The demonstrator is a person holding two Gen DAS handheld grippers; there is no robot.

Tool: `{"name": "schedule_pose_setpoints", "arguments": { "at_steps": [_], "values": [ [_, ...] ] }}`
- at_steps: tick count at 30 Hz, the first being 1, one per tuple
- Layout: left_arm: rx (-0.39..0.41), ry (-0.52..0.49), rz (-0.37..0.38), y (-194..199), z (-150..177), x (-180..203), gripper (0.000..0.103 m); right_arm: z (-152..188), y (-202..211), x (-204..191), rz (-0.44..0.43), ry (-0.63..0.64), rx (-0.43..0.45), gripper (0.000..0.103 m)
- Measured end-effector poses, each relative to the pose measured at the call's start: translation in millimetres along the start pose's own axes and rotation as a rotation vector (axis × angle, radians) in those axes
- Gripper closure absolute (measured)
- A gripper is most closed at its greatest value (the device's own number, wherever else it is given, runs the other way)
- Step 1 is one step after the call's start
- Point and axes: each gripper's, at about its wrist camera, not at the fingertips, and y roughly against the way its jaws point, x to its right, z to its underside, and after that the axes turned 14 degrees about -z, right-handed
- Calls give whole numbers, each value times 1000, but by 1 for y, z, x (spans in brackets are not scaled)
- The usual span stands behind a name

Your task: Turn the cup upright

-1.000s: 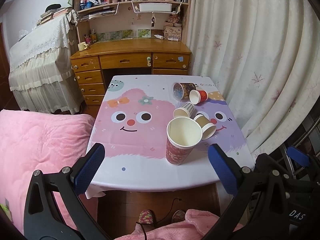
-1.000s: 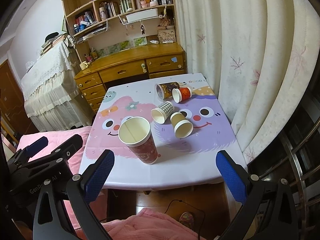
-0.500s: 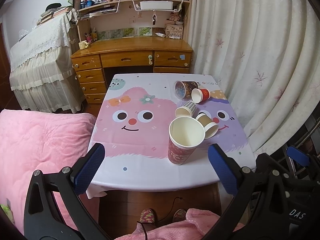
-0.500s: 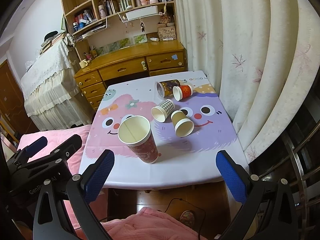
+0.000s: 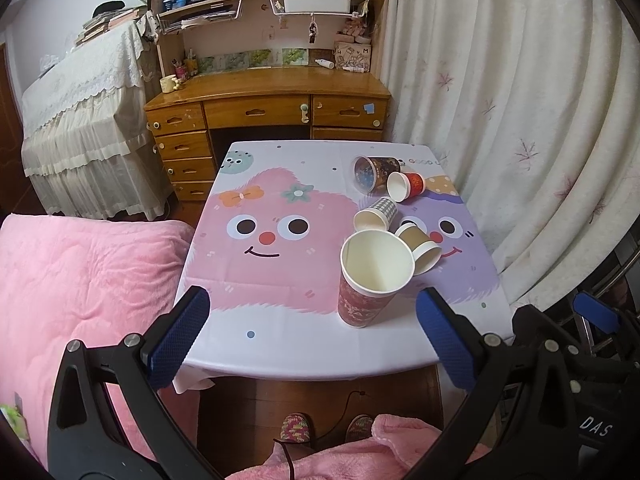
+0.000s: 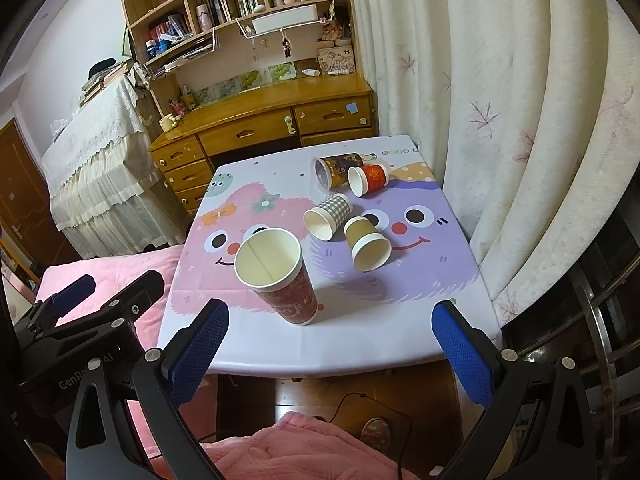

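Note:
A tall red paper cup [image 5: 370,280] [image 6: 280,276] stands upright near the table's front edge. Behind it several smaller cups lie on their sides: a tan one [image 5: 420,246] [image 6: 366,244], a checked one [image 5: 376,214] [image 6: 328,216], a red one [image 5: 406,186] [image 6: 368,180] and a dark patterned one [image 5: 374,170] [image 6: 336,168]. My left gripper [image 5: 312,332] is open and empty, held back off the table's front edge. My right gripper [image 6: 328,344] is open and empty, also in front of the edge. Neither touches a cup.
The cups rest on a small table with a cartoon-face cloth [image 5: 272,240] [image 6: 420,264]. A pink blanket [image 5: 80,280] lies left, a curtain [image 5: 520,120] hangs right, and a wooden desk [image 5: 264,96] stands behind. The right gripper's frame [image 5: 580,340] shows at lower right.
Both grippers have drawn back slightly and tilted down, so the table sits a little lower and farther in view. The cups have not moved. Both grippers stay open.

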Motion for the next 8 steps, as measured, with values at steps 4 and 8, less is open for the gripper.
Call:
{"name": "schedule_pose_setpoints", "arguments": {
  "at_steps": [4,8],
  "values": [
    [-6,0,-9,-2,0,0,1,-1,-1,0,-1,0,-4,0],
    [-7,0,-11,-4,2,-2,1,-1,-6,4,-18,-6,-18,0]
  ]
}}
